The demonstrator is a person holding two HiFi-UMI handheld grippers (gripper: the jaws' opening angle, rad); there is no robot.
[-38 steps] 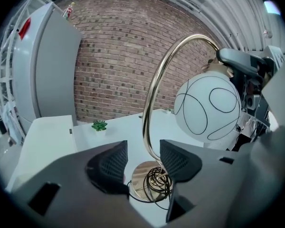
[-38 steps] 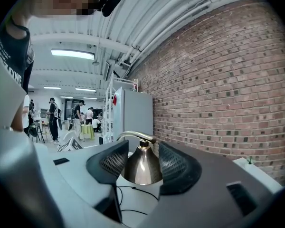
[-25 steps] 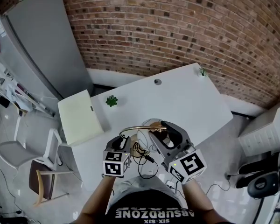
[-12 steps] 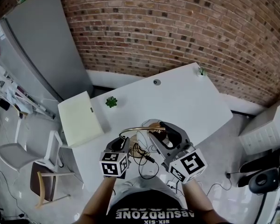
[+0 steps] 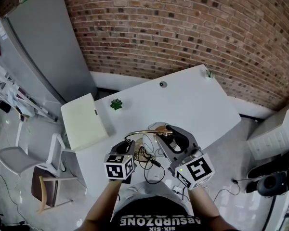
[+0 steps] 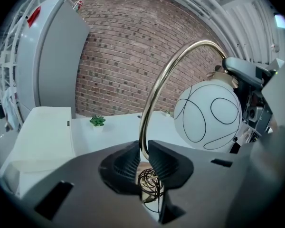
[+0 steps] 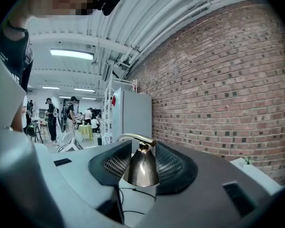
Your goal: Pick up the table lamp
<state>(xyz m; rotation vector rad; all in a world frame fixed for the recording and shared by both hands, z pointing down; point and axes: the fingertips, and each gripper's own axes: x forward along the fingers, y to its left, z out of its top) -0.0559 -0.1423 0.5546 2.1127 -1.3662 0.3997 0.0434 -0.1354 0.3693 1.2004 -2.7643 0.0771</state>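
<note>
The left gripper [image 6: 143, 152], its jaws just closing, clamps the curved brass stem [image 6: 154, 91] of the table lamp [image 6: 206, 113]. The right gripper [image 7: 141, 155], also just closing, presses on the brass cap [image 7: 141, 169]. The lamp is at the near edge of the white table [image 5: 197, 100].

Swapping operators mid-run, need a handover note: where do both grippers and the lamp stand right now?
Left gripper: jaws have just been closing, pinched low on the brass stem of the lamp.
Right gripper: jaws have just been closing on the brass cap at the lamp's top; pads look to touch it on both sides.
Lamp: near edge of the white table, cord coiled at its base.
Done: both grips placed.
Left: lift; none shows yet.
</note>
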